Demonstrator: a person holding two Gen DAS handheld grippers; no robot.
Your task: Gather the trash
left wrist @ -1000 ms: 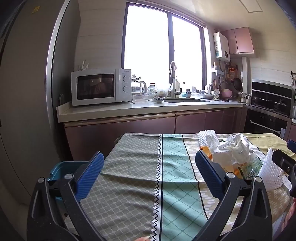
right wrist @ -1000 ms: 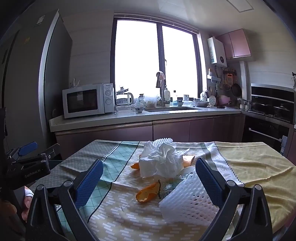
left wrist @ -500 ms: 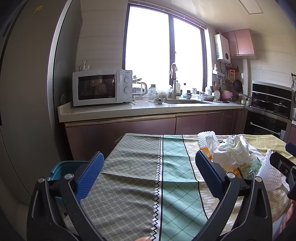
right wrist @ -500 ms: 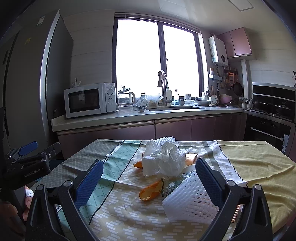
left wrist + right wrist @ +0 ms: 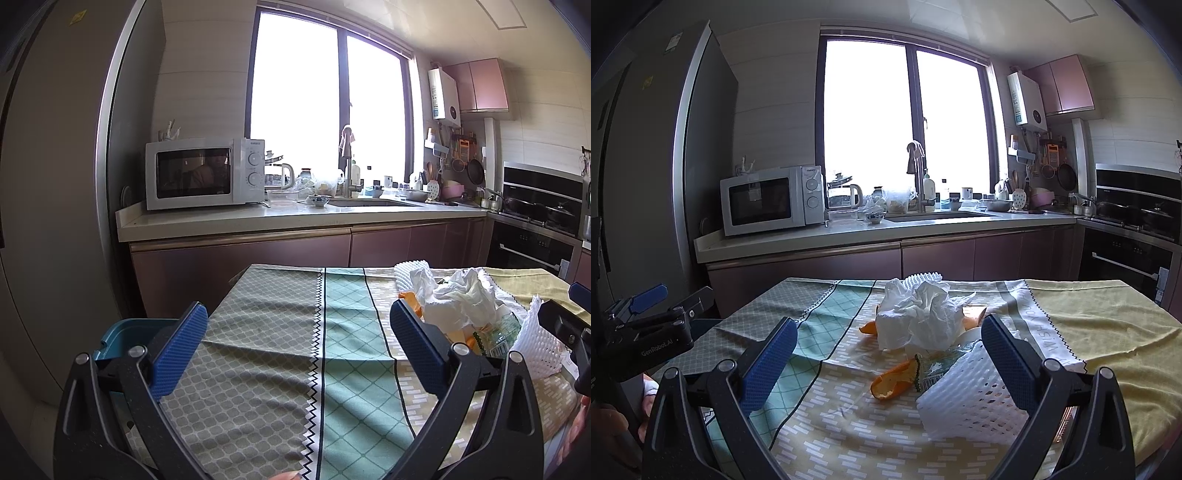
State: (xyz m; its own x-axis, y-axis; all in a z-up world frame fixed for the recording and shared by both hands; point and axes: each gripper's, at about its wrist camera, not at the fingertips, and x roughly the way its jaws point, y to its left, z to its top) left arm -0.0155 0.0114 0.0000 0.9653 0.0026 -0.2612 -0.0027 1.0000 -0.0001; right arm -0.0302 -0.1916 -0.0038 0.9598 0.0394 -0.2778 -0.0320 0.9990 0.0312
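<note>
Blue bin (image 5: 127,332) off the tablecloth's (image 5: 280,354) left edge, beside the left gripper (image 5: 295,350), spread wide, empty, over bare cloth; trash heaped right of it: orange peel (image 5: 894,380), crumpled tissue (image 5: 919,317), foam net (image 5: 971,395) just beside each other; right gripper (image 5: 888,363) gaping wide, empty, before the heap, right pad (image 5: 1006,360) overlapping the net; contact unclear.

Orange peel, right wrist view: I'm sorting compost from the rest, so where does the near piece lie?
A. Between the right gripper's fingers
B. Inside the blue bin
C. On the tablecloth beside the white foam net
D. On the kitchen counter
C: the orange peel lies on the tablecloth, just left of the white foam net, ungripped.
</note>
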